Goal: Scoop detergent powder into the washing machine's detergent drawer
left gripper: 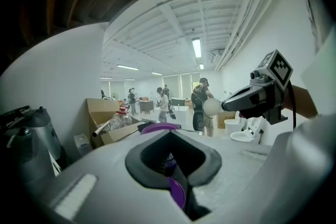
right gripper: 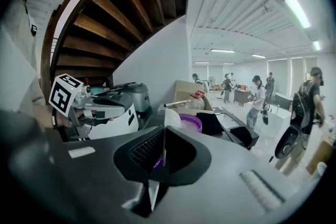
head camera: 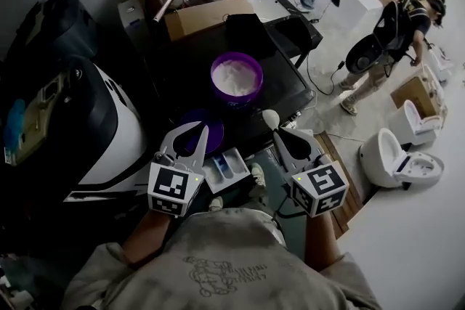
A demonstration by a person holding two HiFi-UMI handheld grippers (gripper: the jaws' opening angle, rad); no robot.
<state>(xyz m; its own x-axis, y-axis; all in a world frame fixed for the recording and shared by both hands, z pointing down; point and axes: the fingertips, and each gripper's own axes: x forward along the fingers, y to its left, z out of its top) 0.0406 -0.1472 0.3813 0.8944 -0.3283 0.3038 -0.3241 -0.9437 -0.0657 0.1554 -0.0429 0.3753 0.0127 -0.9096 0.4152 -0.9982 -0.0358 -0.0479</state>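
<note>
The right gripper (head camera: 280, 136) is clamped on the thin handle of the scoop (head camera: 270, 118), whose bowl stands just past the jaw tips. It looks empty, though that is hard to tell. The left gripper (head camera: 187, 141) pinches a purple lid (left gripper: 177, 192) edge-on. The tub (head camera: 236, 99) sits ahead of both, and the drawer (head camera: 227, 167) lies below and between them. I judge the step to be fetching powder. Next: reach forward, dip the bowl, lift it level.

purple lid (head camera: 215, 142) mostly hidden under the left gripper (head camera: 201, 128) — detergent drawer (head camera: 227, 168) contents too small to tell
</note>
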